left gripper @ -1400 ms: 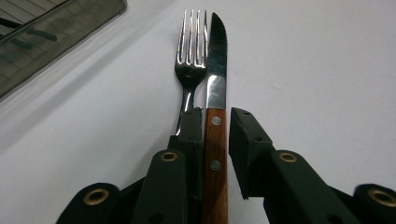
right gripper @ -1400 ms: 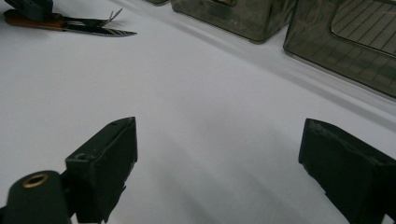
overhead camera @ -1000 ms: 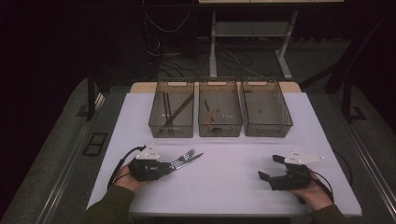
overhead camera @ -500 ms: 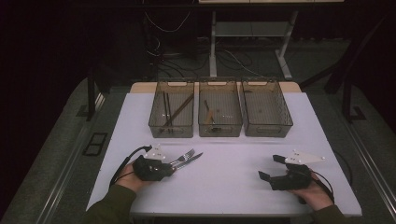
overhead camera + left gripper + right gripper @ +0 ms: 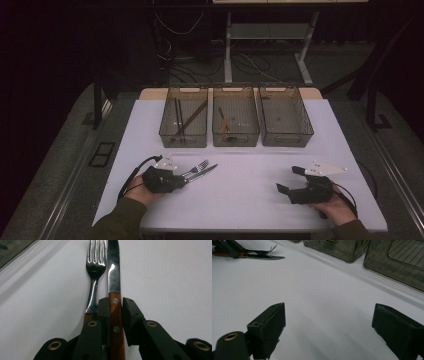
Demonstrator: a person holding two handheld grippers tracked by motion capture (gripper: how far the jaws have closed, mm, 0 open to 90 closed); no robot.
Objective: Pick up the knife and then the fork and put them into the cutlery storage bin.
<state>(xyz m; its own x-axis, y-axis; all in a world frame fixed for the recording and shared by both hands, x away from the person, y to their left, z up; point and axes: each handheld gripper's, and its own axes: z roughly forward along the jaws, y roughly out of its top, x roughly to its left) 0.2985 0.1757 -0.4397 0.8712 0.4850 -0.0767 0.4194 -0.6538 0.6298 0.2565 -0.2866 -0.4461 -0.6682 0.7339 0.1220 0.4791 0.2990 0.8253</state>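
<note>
You are closing the left gripper on the wooden-handled steel knife, lower centre of frame; its jaws have just been narrowing, a gap showing on one side. Keep the matching fork outside. The right gripper is idling, jaws spread

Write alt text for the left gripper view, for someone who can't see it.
The left gripper has its two black jaws around the wooden handle of a steak knife lying on a white table, a small gap showing on the right side. A fork lies just left of the knife, outside the jaws.
</note>
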